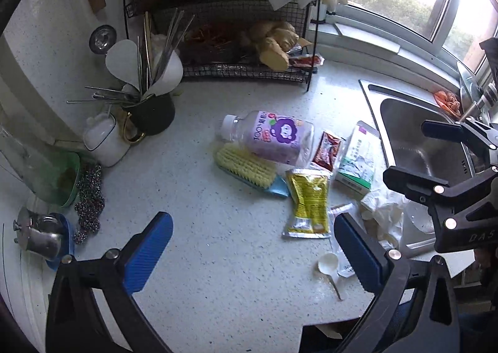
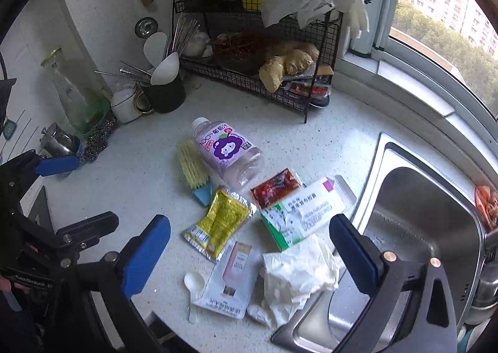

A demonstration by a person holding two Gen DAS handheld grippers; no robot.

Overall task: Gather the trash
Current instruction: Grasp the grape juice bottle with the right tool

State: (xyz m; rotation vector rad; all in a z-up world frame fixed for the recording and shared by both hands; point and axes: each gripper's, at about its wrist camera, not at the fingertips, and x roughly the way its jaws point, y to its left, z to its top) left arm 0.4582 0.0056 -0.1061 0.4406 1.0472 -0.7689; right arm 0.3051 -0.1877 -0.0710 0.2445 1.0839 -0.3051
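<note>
Trash lies scattered on the speckled counter: a clear bottle with a purple label (image 1: pixel 270 138) (image 2: pixel 227 150) on its side, a yellow sachet (image 1: pixel 308 202) (image 2: pixel 219 219), a red sachet (image 2: pixel 277 188), a green-and-white carton (image 1: pixel 358 159) (image 2: pixel 302 212), crumpled white paper (image 2: pixel 295 278), a white pouch (image 2: pixel 230 278) and a white plastic spoon (image 1: pixel 330 262). My left gripper (image 1: pixel 253 253) hovers open over bare counter, left of the yellow sachet. My right gripper (image 2: pixel 250 255) is open above the pouch and the crumpled paper. Neither holds anything.
A yellow scrub brush (image 1: pixel 246 166) lies against the bottle. The steel sink (image 2: pixel 404 228) is at the right, a black wire rack (image 1: pixel 249 69) at the back, a dark utensil cup (image 1: pixel 152 113), a green container (image 1: pixel 62 178) and steel scourers (image 1: pixel 88 200) at the left.
</note>
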